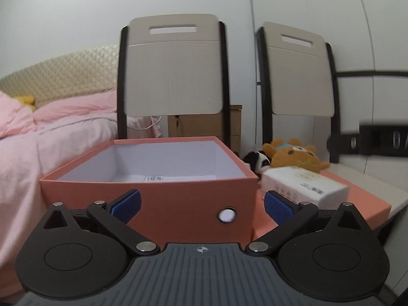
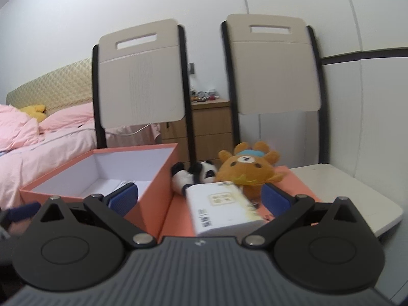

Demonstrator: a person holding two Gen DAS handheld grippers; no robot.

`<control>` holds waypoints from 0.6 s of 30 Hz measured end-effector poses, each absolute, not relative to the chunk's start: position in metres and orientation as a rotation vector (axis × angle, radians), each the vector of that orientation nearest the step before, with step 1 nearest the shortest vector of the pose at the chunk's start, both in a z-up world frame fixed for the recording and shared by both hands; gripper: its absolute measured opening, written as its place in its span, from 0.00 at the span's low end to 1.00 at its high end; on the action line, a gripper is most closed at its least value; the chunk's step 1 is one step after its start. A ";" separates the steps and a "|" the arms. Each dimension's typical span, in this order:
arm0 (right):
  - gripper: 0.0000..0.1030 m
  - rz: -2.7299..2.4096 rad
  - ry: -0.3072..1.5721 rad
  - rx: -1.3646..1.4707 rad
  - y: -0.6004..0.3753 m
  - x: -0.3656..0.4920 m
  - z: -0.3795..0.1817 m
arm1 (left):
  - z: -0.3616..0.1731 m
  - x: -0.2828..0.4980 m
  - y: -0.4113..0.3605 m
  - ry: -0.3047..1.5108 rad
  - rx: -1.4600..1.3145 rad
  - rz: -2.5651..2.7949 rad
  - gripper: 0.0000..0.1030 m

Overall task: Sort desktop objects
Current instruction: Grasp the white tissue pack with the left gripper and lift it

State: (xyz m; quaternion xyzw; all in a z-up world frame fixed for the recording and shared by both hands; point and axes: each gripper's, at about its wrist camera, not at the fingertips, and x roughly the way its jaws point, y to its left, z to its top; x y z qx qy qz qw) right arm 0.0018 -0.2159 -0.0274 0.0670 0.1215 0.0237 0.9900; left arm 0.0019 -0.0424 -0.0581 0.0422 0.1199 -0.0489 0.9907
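Note:
An open salmon-pink box (image 1: 178, 199) with a white inside stands right in front of my left gripper (image 1: 202, 204), which is open and empty. The box also shows at the left in the right wrist view (image 2: 150, 191). A white carton (image 2: 224, 206) lies on the pink lid (image 2: 301, 191) to the box's right, between the fingers of my open right gripper (image 2: 200, 199). Behind the carton lie an orange plush bear (image 2: 248, 168) and a small panda plush (image 2: 196, 176). The carton (image 1: 303, 186) and bear (image 1: 293, 155) also show in the left wrist view.
Two beige chairs (image 2: 140, 81) (image 2: 275, 63) stand behind the white table (image 2: 357, 196). A bed with pink bedding (image 1: 38, 137) lies at the left. A wooden drawer unit (image 2: 209, 127) stands between the chairs. The table's right edge is close.

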 end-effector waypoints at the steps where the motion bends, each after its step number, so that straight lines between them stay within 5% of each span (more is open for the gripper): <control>1: 1.00 0.040 0.237 0.142 -0.222 -0.002 -0.027 | -0.060 0.000 -0.051 0.233 0.095 -0.103 1.00; 18: 1.00 -0.095 0.137 0.311 -0.338 -0.069 -0.028 | -0.092 0.044 -0.203 0.080 0.160 -0.094 1.00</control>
